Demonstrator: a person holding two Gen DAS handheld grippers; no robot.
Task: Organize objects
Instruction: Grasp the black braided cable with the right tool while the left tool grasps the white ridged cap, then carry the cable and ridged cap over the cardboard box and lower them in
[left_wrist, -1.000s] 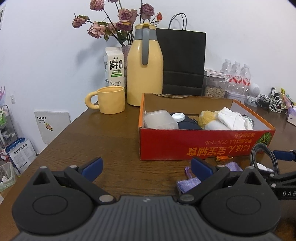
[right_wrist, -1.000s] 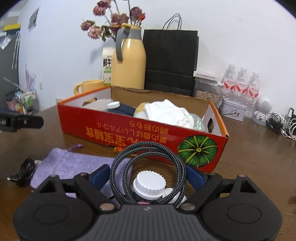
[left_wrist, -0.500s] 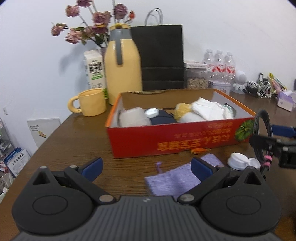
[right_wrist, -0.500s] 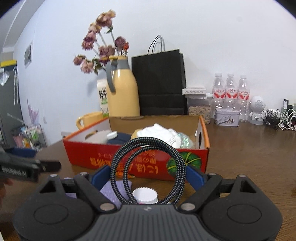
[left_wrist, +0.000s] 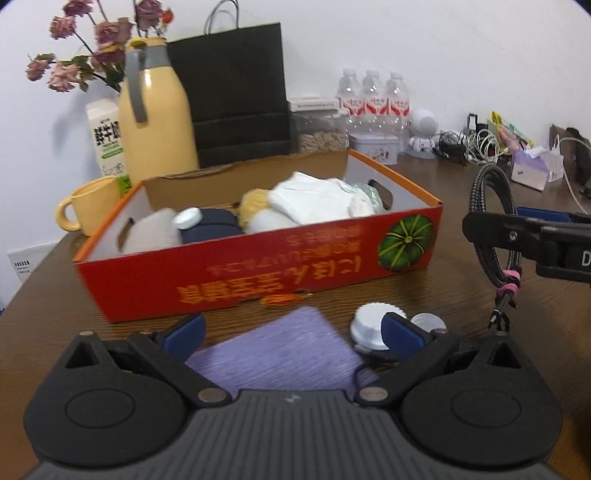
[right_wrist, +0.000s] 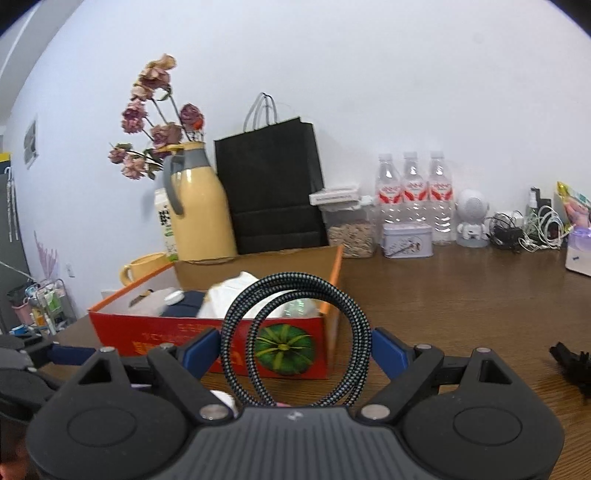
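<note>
My right gripper (right_wrist: 295, 347) is shut on a coiled braided black cable (right_wrist: 295, 295) and holds it in the air, in front of the right end of the red cardboard box (right_wrist: 207, 343). The cable (left_wrist: 493, 221) and the right gripper (left_wrist: 524, 225) also show at the right of the left wrist view. My left gripper (left_wrist: 291, 332) is open and empty, low over a purple cloth pouch (left_wrist: 280, 350). A white bottle cap (left_wrist: 369, 326) lies by its right finger. The box (left_wrist: 258, 273) holds white cloth, a dark bundle and other items.
Behind the box stand a yellow thermos (left_wrist: 155, 122), a yellow mug (left_wrist: 88, 203), a milk carton (left_wrist: 107, 140), a black paper bag (left_wrist: 240, 96), dried flowers, three water bottles (left_wrist: 373, 99), a tin and tangled chargers (left_wrist: 465, 144). A black object (right_wrist: 572, 365) lies at right.
My right gripper has lifted the cable off the table and up to box height. My left gripper has moved right, over the purple pouch. The box looks nearer the left.
</note>
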